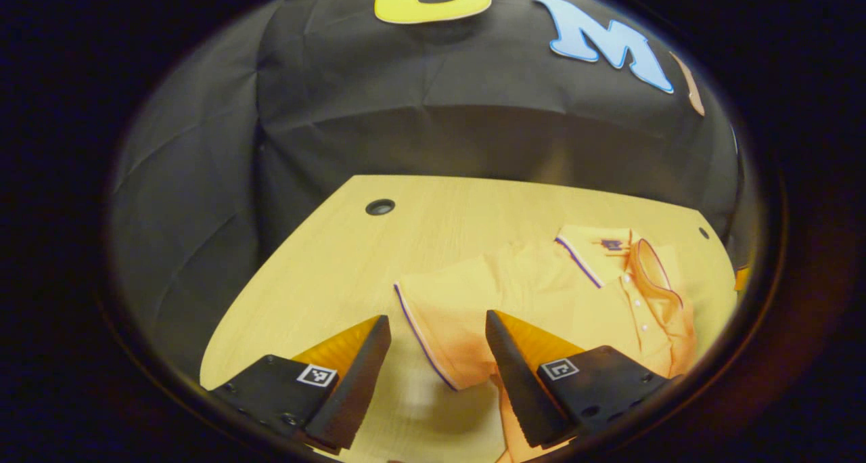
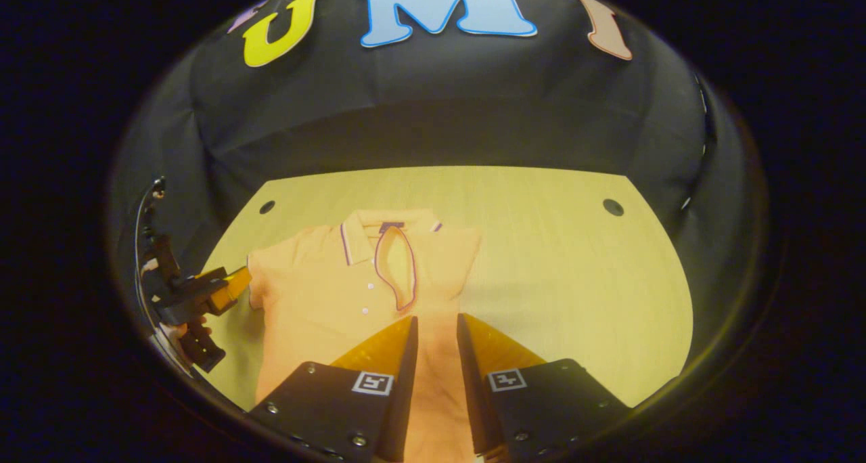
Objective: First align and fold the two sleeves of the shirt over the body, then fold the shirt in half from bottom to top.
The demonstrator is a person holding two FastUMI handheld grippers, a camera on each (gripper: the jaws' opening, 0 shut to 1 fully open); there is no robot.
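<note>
Lies flat on the wooden surface (image 2: 555,246), the orange polo shirt (image 2: 325,294). Left of its collar (image 2: 396,263), left gripper (image 1: 436,327) spread wide above the outstretched sleeve (image 1: 440,321). Below the collar, right gripper (image 2: 436,334) narrowly parted over the shirt's body; whether pinching cloth, cannot tell.

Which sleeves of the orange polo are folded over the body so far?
One is folded: in the right gripper view the shirt shows a sleeve laid across its chest beside the collar. The other sleeve lies spread flat, between the open left tongs.

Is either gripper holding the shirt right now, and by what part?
The left gripper is open, holding nothing. The right gripper straddles the shirt; a grip cannot be told.
</note>
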